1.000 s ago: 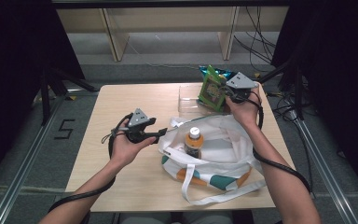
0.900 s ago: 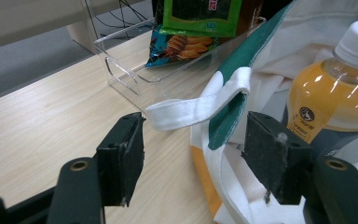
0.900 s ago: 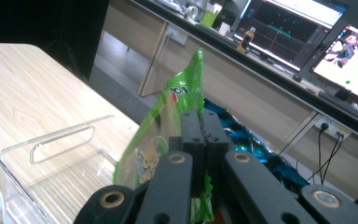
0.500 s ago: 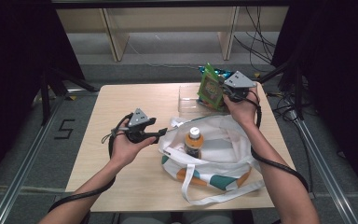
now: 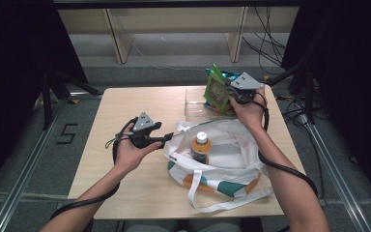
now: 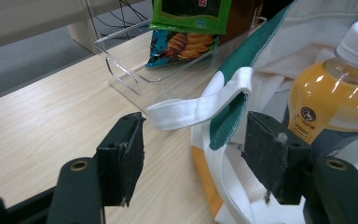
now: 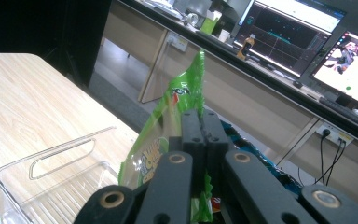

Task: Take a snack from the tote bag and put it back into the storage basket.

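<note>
The person is packing snacks from a clear tray (image 5: 193,104) at the far edge of the table (image 5: 125,111) into a white cloth bag (image 5: 232,150). The right gripper (image 5: 232,93) has its jaws pressed together on the edge of a green snack packet (image 5: 216,91), which hangs just over the tray's right end, well clear of the bag's mouth. In the right gripper view the packet (image 7: 168,126) stands on end, its long axis close to upright, crimped top seam pointing up and its printed face turned to the left.

The left gripper (image 5: 166,139) waits beside the bag with its jaws apart. In the left gripper view, the white handle (image 6: 200,105) and the green-trimmed rim (image 6: 226,121) lie between the pads without being pinched.

To do this step well, the left gripper should probably close on that rim and lift it, so the mouth stays wide. The packet would then come across edge-first and go down beside the orange drink bottle (image 5: 200,147) (which stands upright inside the bag), rather than on its cap. Keeping the packet vertical should let it slip into the gap; a thin-edge grip could twist, so a slow carry seems wise.
</note>
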The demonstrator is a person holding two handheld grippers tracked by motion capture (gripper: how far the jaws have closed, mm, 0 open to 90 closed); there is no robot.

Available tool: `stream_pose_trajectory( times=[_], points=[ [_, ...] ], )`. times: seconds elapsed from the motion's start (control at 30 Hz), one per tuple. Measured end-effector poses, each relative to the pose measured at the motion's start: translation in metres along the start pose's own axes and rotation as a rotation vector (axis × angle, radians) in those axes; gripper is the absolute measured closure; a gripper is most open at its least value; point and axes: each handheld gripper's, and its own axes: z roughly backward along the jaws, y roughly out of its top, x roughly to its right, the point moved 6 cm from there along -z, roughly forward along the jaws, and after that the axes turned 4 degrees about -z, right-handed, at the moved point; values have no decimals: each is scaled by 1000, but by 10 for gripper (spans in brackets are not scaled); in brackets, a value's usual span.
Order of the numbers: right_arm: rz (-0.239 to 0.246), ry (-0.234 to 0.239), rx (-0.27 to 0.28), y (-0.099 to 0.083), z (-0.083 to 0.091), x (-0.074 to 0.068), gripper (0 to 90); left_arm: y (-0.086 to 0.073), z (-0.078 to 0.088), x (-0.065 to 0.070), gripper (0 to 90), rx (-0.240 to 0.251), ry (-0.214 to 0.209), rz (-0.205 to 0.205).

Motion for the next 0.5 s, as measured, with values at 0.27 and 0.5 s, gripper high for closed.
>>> stream_pose_trajectory(
  times=[0.27,0.5],
  points=[
    [4,1,-13,-7,-5,-2,900,0,0,-1,372,0,-1,-2],
    [8,7,-31,-14,-6,-4,900,-1,0,0,372,0,-1,7]
  ],
)
